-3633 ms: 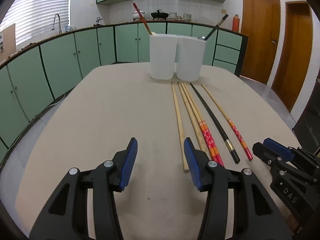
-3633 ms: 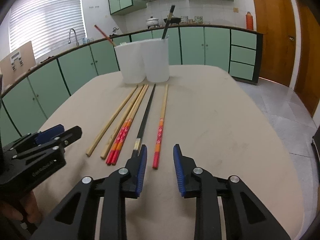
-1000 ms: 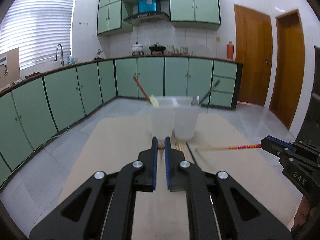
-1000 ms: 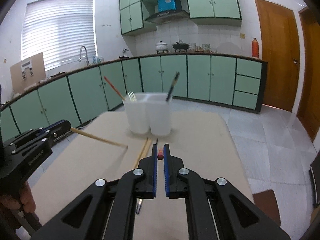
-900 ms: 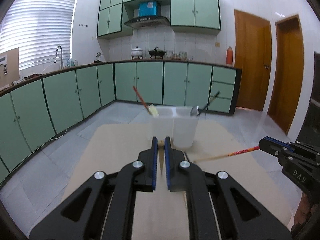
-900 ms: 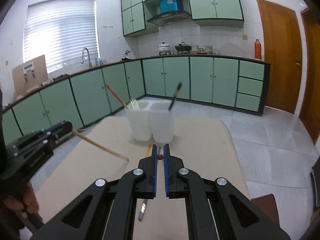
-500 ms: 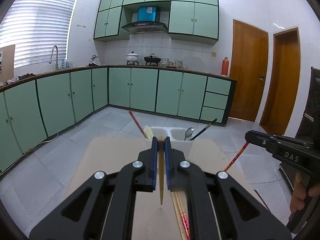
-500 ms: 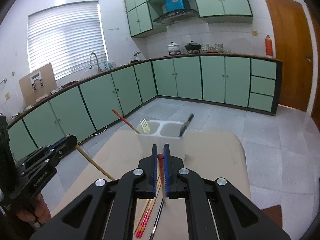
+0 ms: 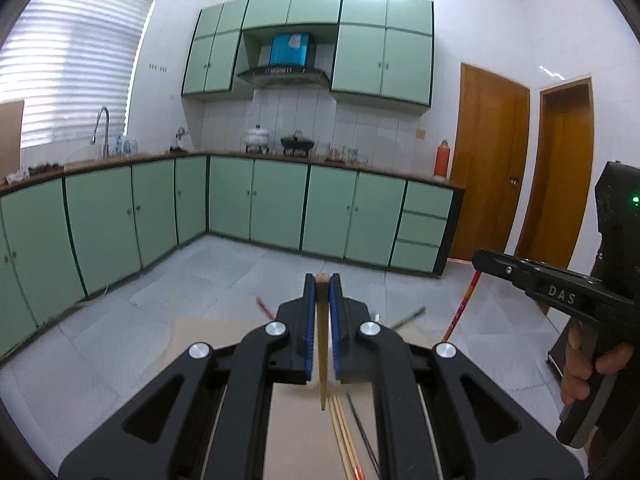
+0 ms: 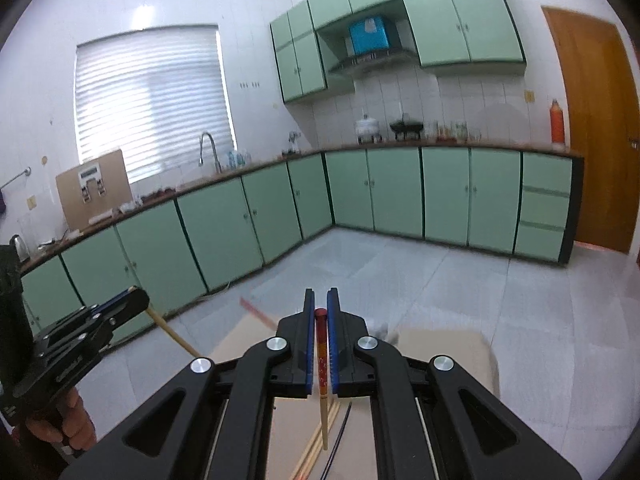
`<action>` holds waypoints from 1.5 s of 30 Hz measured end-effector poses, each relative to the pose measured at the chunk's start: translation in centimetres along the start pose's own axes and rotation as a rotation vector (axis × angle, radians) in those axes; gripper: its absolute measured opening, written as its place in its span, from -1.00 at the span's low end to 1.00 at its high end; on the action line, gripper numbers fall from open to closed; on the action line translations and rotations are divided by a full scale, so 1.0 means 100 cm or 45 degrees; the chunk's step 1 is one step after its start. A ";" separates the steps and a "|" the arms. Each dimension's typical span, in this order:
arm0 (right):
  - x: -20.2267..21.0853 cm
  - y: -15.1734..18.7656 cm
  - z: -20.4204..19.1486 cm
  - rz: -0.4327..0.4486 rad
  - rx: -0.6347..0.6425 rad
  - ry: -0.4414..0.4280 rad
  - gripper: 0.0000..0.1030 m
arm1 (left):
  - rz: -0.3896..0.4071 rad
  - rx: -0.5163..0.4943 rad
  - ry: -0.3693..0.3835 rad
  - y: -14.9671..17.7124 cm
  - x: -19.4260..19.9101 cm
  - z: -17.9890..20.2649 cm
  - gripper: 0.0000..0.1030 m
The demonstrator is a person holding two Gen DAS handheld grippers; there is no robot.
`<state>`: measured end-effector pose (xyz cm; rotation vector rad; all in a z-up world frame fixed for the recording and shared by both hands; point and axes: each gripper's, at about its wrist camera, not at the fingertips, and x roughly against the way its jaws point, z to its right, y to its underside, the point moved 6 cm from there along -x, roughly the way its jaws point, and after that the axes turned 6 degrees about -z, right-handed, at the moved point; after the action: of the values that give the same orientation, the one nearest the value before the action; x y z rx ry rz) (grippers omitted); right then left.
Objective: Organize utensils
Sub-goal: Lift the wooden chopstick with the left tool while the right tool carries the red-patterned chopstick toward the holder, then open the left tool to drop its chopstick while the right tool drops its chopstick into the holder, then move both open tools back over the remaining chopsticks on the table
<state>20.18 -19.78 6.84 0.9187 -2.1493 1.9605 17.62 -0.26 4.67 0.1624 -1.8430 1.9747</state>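
Note:
My left gripper [image 9: 321,278] is shut on the top of a plain wooden chopstick [image 9: 322,364], which hangs point-down above the table [image 9: 296,432]. My right gripper [image 10: 321,292] is shut on a red-patterned chopstick [image 10: 321,364], also hanging down. Each view shows the other gripper at its edge: the right gripper [image 9: 486,259] with its red chopstick [image 9: 460,312], and the left gripper [image 10: 134,300] with its wooden chopstick [image 10: 172,334]. Several chopsticks [image 9: 344,436] still lie on the table below. The white cups are hidden behind the fingers; only blurred handles [image 9: 408,317] stick out.
Both grippers are held high over the beige table [image 10: 444,354], far above its top. A hand [image 9: 580,364] grips the right tool. Green cabinets [image 9: 280,208], grey floor and wooden doors [image 9: 488,168] surround the table.
Both grippers have risen with their chopsticks. The chopsticks have swung from nearly level to hanging down. The table and cups have dropped low in both views and behind the fingers.

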 end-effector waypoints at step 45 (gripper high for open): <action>-0.061 0.035 0.053 0.022 -0.048 0.222 0.39 | -0.037 -0.047 -0.122 0.021 -0.092 -0.030 0.12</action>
<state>25.18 -22.56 0.15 0.6969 -2.0956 1.9224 25.68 0.55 -0.96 0.2758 -1.9243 1.9426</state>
